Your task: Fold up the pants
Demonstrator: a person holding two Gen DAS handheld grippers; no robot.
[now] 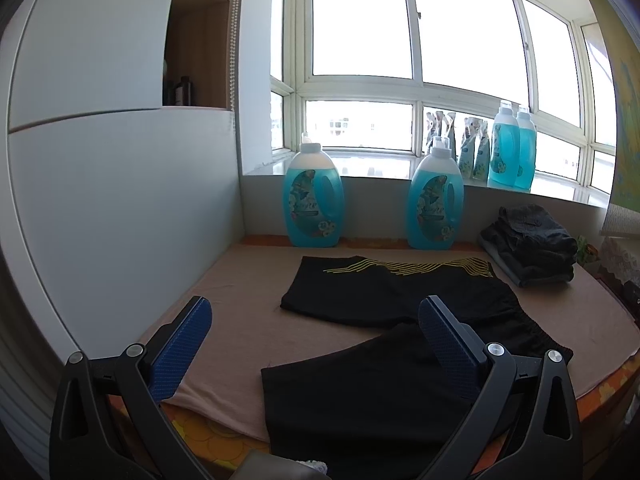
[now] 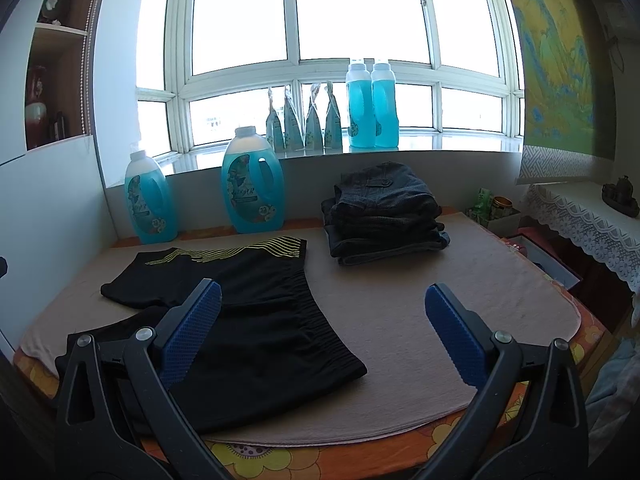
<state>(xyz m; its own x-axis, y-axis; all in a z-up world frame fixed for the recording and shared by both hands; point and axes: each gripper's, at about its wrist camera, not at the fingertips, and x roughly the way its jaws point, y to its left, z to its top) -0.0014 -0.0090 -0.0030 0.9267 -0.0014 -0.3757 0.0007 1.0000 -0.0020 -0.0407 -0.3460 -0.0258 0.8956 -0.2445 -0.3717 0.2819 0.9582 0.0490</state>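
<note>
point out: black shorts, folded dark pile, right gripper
black shorts [image 2: 256, 320]: right wrist view, on the middle of the fabric below the waistband.
folded dark pile [image 2: 384, 216]: right wrist view, on its front face.
right gripper [image 2: 323, 304]: right wrist view, midway between the blue fingertips.

bare beige mat [image 2: 420, 320] right of black pants [image 2: 248, 320], folded stack [image 2: 384, 216] and bottles [image 2: 252, 188] behind

daylight floods in from the window [image 1: 400, 60] [image 2: 312, 20], whose panes are blown out to flat white. everything below the window sits dimmer and bluish; the black pants [image 1: 380, 340] [image 2: 248, 320] lose nearly all fabric detail. strong fisheye bending curves the window frames, and dark vignetting fills the corners. focus is fairly sharp throughout.
</note>
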